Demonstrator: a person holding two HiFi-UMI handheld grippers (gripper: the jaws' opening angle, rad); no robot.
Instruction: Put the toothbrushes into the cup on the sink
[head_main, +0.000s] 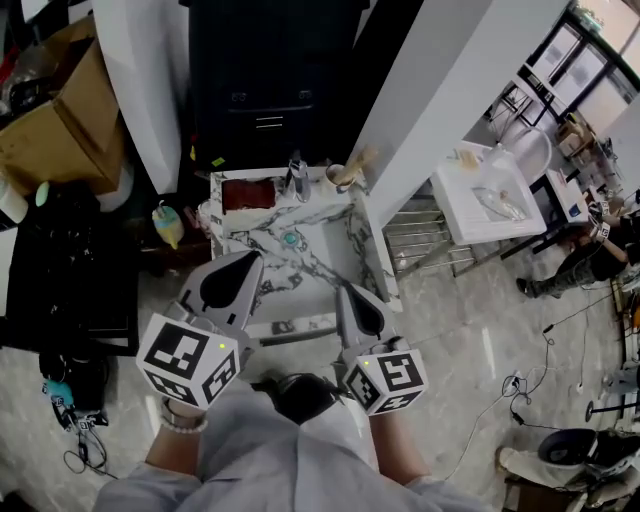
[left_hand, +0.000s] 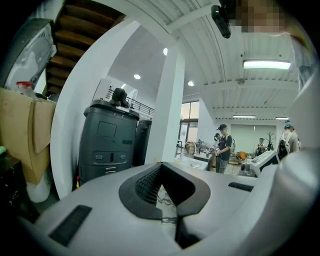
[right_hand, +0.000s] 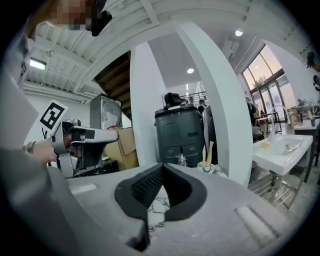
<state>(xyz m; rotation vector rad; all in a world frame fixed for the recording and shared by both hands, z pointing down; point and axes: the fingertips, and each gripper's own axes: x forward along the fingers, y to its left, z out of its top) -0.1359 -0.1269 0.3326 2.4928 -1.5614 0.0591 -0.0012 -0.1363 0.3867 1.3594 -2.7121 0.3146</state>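
Observation:
A marble-patterned sink (head_main: 322, 232) stands in front of me in the head view. At its back right corner is a small cup (head_main: 338, 178) with tan toothbrushes (head_main: 356, 163) upright in it; the right gripper view shows the same cup (right_hand: 207, 168) and toothbrushes (right_hand: 206, 152). My left gripper (head_main: 245, 260) hovers over the sink's front left, shut and empty, jaw tips touching (left_hand: 161, 167). Over the front right edge hangs my right gripper (head_main: 352, 292), also shut on nothing (right_hand: 162, 167). Both are well short of the cup.
A faucet (head_main: 298, 178) and a red-brown tray (head_main: 247, 193) sit at the sink's back. Behind it stands a black cabinet (head_main: 270, 90), with a white pillar (head_main: 440, 90) to the right. A wire rack (head_main: 410, 235) and a white basin (head_main: 480, 195) are further right, a cardboard box (head_main: 55, 120) at left.

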